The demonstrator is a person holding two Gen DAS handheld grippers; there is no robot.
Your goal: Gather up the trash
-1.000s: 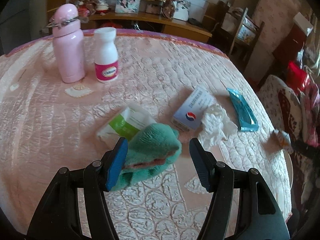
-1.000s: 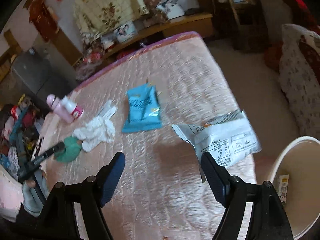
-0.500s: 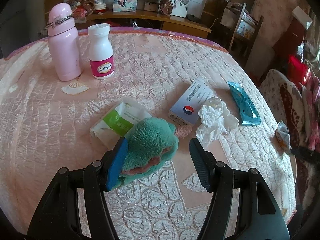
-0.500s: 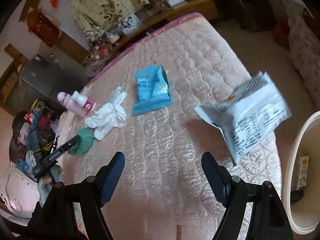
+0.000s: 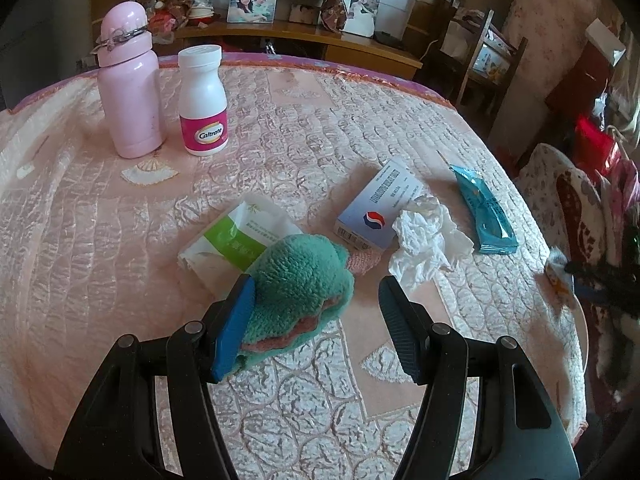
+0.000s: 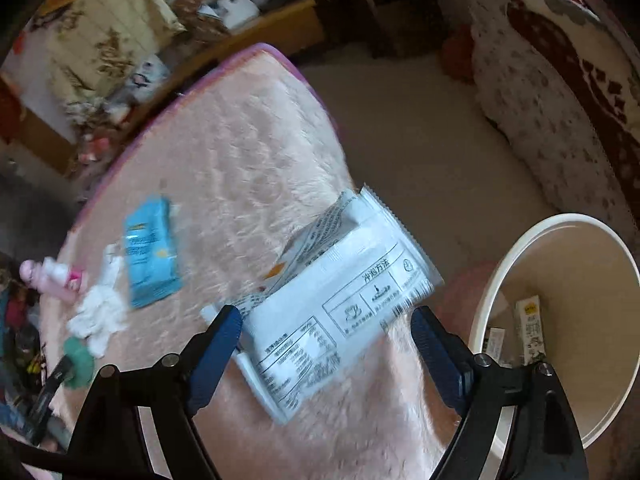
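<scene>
My right gripper point(image 6: 326, 354) is open above the pink quilted table point(image 6: 248, 168), with a white printed snack wrapper point(image 6: 340, 304) lying between its fingers near the table's right edge. A white trash bin point(image 6: 520, 236) stands just right of it, with cartons inside. A blue wrapper point(image 6: 150, 256) and crumpled white tissue point(image 6: 98, 312) lie further left. My left gripper point(image 5: 316, 324) is open over the table; a green plush cloth point(image 5: 298, 284) rests against its left finger. The tissue point(image 5: 426, 240) and blue wrapper point(image 5: 482, 210) lie ahead to the right.
A pink flask point(image 5: 128, 80) and a white Caltrate bottle point(image 5: 203, 100) stand at the table's back left. A green-white pouch point(image 5: 236, 240) and a white-blue box point(image 5: 380, 204) lie mid-table. A patterned sofa point(image 6: 560, 80) is beyond the bin.
My right gripper has swung right and down toward the bin, so the white wrapper now sits between its fingers. My left gripper has pulled back slightly; the green cloth stays by its left finger.
</scene>
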